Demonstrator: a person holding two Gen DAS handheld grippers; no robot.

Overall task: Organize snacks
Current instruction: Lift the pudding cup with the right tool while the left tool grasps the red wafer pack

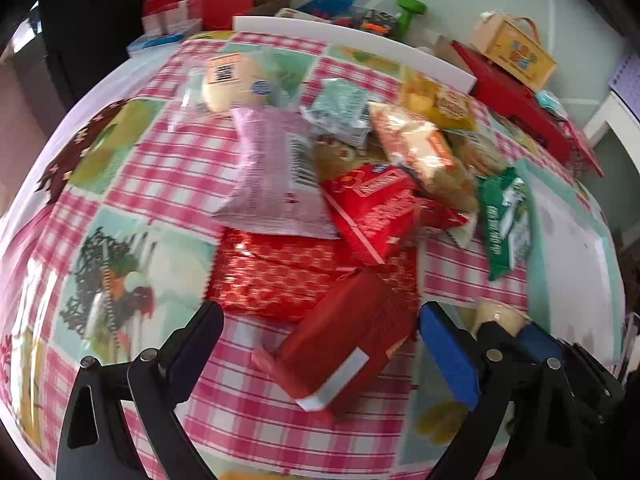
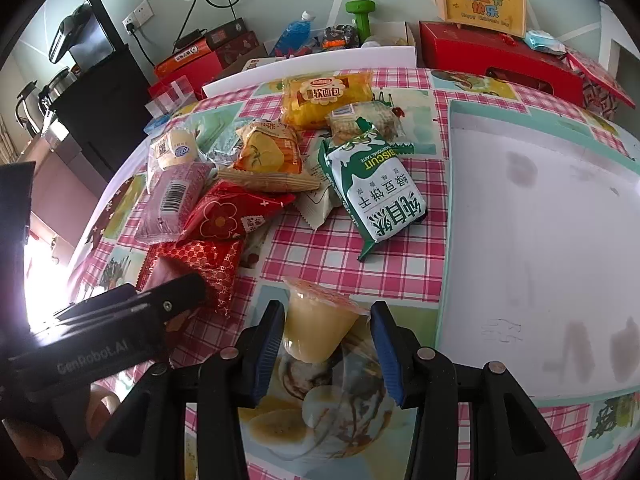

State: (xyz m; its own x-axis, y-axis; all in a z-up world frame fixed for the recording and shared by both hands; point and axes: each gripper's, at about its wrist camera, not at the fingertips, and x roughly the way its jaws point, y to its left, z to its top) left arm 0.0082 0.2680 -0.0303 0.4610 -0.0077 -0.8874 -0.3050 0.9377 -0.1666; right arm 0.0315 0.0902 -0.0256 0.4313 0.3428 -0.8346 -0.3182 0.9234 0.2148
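Note:
My left gripper (image 1: 322, 314) is open, its fingers wide on either side of a plain red packet (image 1: 344, 344) with a white end that lies on the checked tablecloth. Past it, snacks are piled up: a red patterned foil pack (image 1: 272, 276), a pink pack (image 1: 272, 176), a red flower pack (image 2: 228, 212) and a green biscuit pack (image 2: 376, 188). My right gripper (image 2: 326, 312) is shut on a yellow jelly cup (image 2: 316, 324) just above the cloth, left of the white tray (image 2: 452, 200) with a teal rim. The left wrist view shows that cup (image 1: 496, 312) at lower right.
Orange and yellow bread packs (image 2: 328, 98) lie toward the far table edge. Red gift boxes (image 2: 500, 56), a yellow carry box (image 2: 480, 4) and a green dumbbell (image 2: 362, 16) stand behind the table. A black cabinet (image 2: 100, 92) stands at left. The tray holds nothing.

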